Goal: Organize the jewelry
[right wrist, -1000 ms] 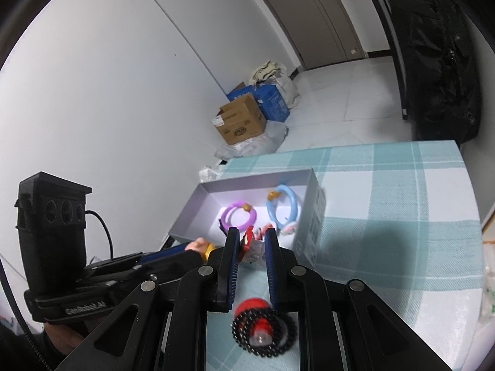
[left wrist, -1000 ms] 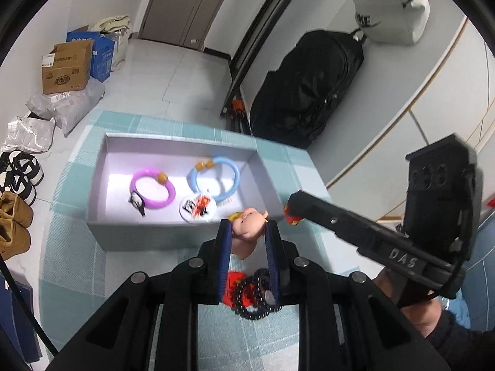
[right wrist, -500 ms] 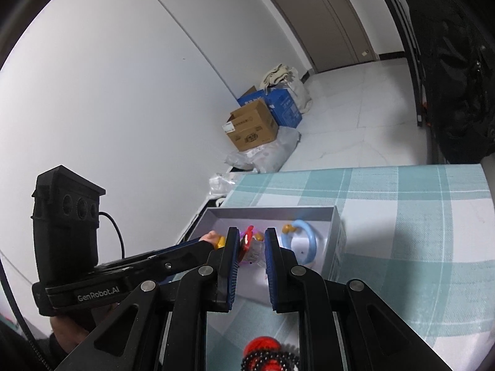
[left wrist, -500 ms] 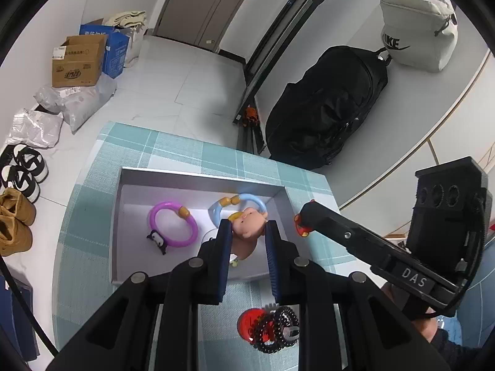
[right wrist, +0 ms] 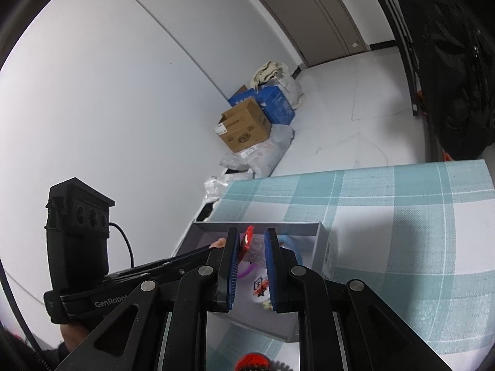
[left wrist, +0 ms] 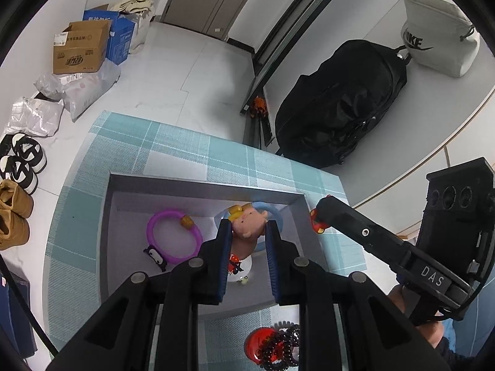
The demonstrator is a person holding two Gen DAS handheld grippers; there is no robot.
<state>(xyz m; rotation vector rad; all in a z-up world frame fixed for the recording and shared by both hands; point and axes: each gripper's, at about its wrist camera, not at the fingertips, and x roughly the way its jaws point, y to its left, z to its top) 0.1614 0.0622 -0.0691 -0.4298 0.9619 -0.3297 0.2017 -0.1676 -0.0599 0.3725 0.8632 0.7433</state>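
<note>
**Two grippers, each clamped on a charm, over the grey box**

Left gripper (left wrist: 247,232): jaws closed on one pink pig-face charm (left wrist: 249,224), held above the right half of the grey box (left wrist: 201,182). Right gripper (right wrist: 250,247): jaws closed on one small red-and-clear charm (right wrist: 249,244), held over the box's near edge; in the left wrist view its tip shows at the box's right rim with the red piece poking out.

One box, open top, sitting on one teal-and-white checked tablecloth (left wrist: 173,151). Inside the box, counted: one purple ring bracelet (left wrist: 173,236) with an amber bead, one blue ring bracelet (left wrist: 272,208) mostly hidden behind the pig charm, one small black penguin charm (left wrist: 156,256) touching the purple ring's lower left, one round white badge (right wrist: 261,289) with red-black print, partly hidden by the left gripper's fingers. A tiny pale bit lies just beside the badge; cannot tell what it is.

Outside the box, on the cloth near the bottom edge: one red disc (left wrist: 258,344) tangled with black coil hair ties (left wrist: 283,347); count of ties unclear.

Floor beyond: one brown carton (left wrist: 80,48), one blue carton (left wrist: 119,35), one black bag (left wrist: 337,105), one white sack (left wrist: 439,43), a row of shoes (left wrist: 18,167) at the left edge.
</note>
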